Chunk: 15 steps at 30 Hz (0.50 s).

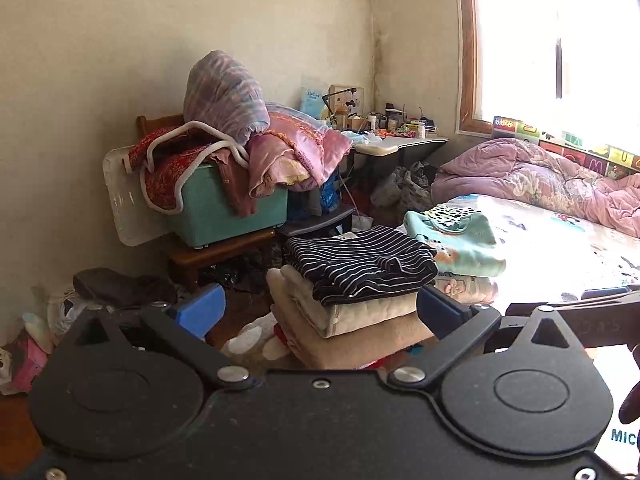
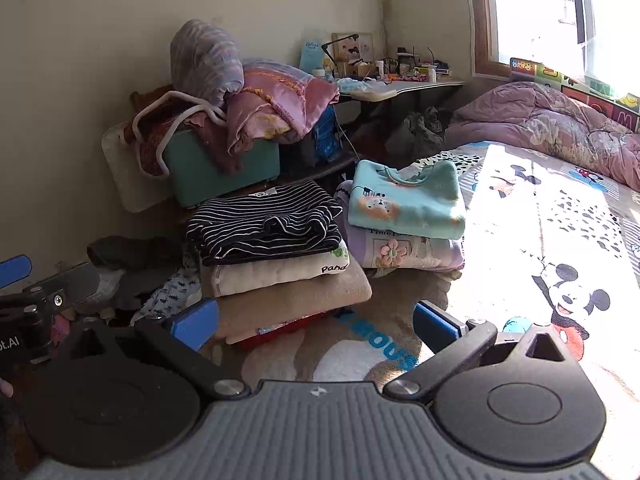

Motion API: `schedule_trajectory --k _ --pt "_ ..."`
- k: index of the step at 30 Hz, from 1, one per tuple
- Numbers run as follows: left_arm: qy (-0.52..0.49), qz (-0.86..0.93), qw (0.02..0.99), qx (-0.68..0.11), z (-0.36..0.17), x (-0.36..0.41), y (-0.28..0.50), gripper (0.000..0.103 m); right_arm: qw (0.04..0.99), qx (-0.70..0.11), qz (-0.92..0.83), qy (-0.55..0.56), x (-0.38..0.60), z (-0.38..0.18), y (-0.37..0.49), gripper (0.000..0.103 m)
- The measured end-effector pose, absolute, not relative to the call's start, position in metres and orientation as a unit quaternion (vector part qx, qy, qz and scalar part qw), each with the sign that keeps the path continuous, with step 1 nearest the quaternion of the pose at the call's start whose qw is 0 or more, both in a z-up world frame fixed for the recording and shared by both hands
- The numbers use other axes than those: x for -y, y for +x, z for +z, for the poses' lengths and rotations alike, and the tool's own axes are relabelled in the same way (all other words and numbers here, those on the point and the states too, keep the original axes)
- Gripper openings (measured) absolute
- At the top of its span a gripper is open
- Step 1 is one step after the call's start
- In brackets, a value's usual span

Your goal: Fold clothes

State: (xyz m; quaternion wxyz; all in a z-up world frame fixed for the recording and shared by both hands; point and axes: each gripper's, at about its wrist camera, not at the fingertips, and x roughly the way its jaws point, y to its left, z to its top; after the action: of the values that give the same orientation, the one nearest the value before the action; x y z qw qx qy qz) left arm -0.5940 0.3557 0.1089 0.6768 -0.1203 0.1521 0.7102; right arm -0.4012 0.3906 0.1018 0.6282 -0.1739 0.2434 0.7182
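A folded black-and-white striped top (image 1: 360, 262) (image 2: 266, 220) lies on a stack of folded cream and beige clothes (image 1: 352, 320) (image 2: 288, 284) at the bed's near edge. Beside it to the right sits a folded mint sweatshirt (image 1: 456, 240) (image 2: 408, 204) on a lilac garment (image 2: 404, 252). My left gripper (image 1: 320, 312) is open just before the beige stack, nothing between its blue pads. My right gripper (image 2: 316, 320) is open too, low over the printed sheet (image 2: 520, 240), short of both stacks. The left gripper's tip (image 2: 24, 280) shows at the right wrist view's left edge.
A teal box (image 1: 228, 212) piled with blankets stands on a wooden chair by the wall. A crumpled pink quilt (image 1: 540, 176) lies at the bed's far end under the window. A cluttered desk (image 1: 400, 140) is in the corner. Clothes and bags litter the floor (image 1: 120, 288).
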Motion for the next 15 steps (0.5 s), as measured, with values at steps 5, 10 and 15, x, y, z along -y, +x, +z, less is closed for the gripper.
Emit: schedule_trajectory --k 5,10,15 --pt "-0.118 0.717 0.669 -0.155 0.1088 -0.3559 -0.5929 0.103 0.627 -0.244 0.719 -0.173 -0.3899 0.1011 -0.4008 0.102" --pt "-0.115 0.719 0.668 -0.151 0.1108 -0.3535 -0.5928 0.103 0.627 -0.242 0.721 -0.170 -0.3889 0.1022 -0.4012 0.102" --pt "-0.112 0.721 0.668 -0.146 0.1127 -0.3512 -0.5927 0.103 0.625 -0.241 0.723 -0.169 -0.3886 0.1026 -0.4017 0.102"
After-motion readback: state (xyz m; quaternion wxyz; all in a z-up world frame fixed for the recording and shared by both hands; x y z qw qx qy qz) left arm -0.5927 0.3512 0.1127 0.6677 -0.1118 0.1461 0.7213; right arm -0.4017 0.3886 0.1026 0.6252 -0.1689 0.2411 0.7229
